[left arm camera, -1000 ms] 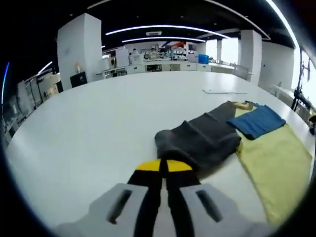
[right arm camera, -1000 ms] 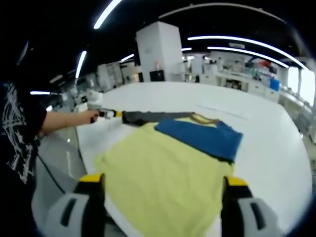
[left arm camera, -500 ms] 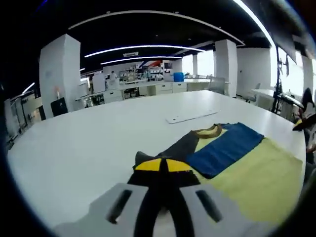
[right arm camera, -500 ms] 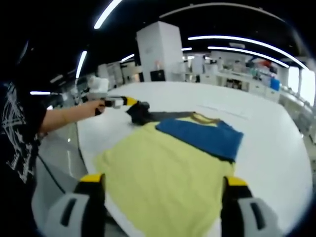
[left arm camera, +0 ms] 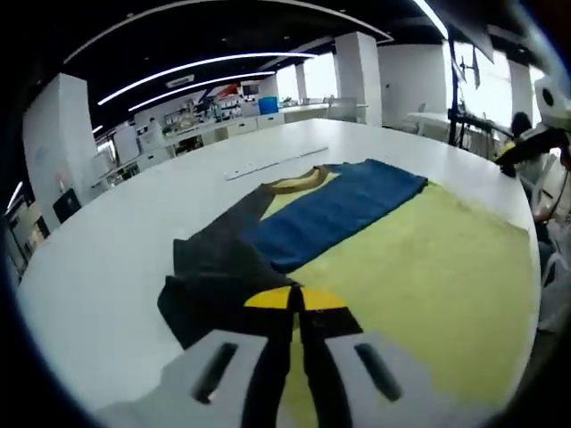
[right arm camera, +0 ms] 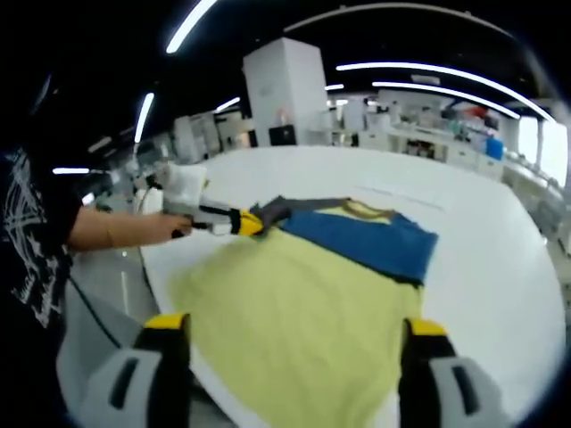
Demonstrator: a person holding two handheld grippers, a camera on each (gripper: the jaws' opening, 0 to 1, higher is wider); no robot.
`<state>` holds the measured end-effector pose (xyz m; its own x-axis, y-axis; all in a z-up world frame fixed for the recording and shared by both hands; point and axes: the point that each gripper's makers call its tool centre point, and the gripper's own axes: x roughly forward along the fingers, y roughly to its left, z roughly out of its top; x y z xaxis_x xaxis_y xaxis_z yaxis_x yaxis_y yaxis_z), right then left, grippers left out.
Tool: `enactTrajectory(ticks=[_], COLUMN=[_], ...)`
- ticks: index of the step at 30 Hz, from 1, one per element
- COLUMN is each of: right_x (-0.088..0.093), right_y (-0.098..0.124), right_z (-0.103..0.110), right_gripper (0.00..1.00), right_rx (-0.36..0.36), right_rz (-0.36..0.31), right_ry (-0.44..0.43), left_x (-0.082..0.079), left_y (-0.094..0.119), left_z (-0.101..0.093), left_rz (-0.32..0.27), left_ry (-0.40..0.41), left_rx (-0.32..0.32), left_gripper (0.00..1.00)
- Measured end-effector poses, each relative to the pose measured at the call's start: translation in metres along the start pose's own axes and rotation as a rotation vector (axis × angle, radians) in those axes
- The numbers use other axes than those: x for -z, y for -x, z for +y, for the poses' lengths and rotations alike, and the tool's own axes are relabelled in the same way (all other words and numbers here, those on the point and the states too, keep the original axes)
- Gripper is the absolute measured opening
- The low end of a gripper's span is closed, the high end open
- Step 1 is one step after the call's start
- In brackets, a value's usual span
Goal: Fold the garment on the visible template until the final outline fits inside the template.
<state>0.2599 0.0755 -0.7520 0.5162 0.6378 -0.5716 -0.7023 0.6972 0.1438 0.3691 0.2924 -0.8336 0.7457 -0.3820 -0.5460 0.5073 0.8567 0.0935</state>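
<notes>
Your garment [left arm camera: 419, 267], a yellow shirt with a blue panel [left arm camera: 335, 209] and a dark grey sleeve [left arm camera: 219, 267], lies flat on the white tabletop [left arm camera: 107, 259], its long axis running from the collar [left arm camera: 294, 181] at the far end down to the hem nearest you; no writing on it is legible. Your left gripper [left arm camera: 294, 299] has its fingers clenched on the dark grey sleeve, drawn in over the yellow body. In the right gripper view your hand [right arm camera: 152, 227] reaches in level from the left. Your right gripper [right arm camera: 294, 334] hovers above the hem, fingers spread wide and released.
</notes>
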Motion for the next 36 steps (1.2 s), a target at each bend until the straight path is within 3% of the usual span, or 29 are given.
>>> enactTrajectory(ticks=[2,9,14,17,20,23,26,30,36], right_x=[0.000,0.000,0.000,-0.001,-0.001,-0.001,-0.001,-0.001,0.002], right_y=[0.000,-0.001,0.000,0.000,0.000,0.000,-0.001,-0.001,-0.001], right_z=[0.000,0.000,0.000,-0.001,-0.001,-0.001,0.000,0.002,0.000], right_gripper=[0.98,0.98,0.98,0.98,0.99,0.99,0.99,0.99,0.99], right_rx=[-0.001,-0.003,-0.006,-0.007,-0.009,-0.012,-0.017,-0.018,-0.015], right_rz=[0.002,0.003,-0.001,-0.005,-0.008,-0.010,-0.012,-0.013,-0.011], right_ry=[0.000,0.001,0.002,0.002,0.006,0.006,0.008,0.007,0.002], left_x=[0.007,0.006,-0.004,-0.015,-0.023,-0.023,-0.021,-0.008,0.011], left_y=[-0.002,0.000,0.012,0.022,0.030,0.036,0.041,0.044,0.045], left_z=[-0.002,-0.001,0.004,0.007,0.022,0.036,0.045,0.055,0.062], left_rz=[0.025,0.007,-0.049,-0.086,-0.141,-0.152,-0.158,-0.132,-0.108], left_ry=[0.000,0.026,0.057,0.058,0.090,0.116,0.158,0.227,0.315], left_rx=[-0.001,-0.010,-0.033,-0.048,-0.099,-0.138,-0.170,-0.207,-0.223], left_gripper=[0.00,0.03,0.23,0.30,0.44,0.55,0.60,0.65,0.67])
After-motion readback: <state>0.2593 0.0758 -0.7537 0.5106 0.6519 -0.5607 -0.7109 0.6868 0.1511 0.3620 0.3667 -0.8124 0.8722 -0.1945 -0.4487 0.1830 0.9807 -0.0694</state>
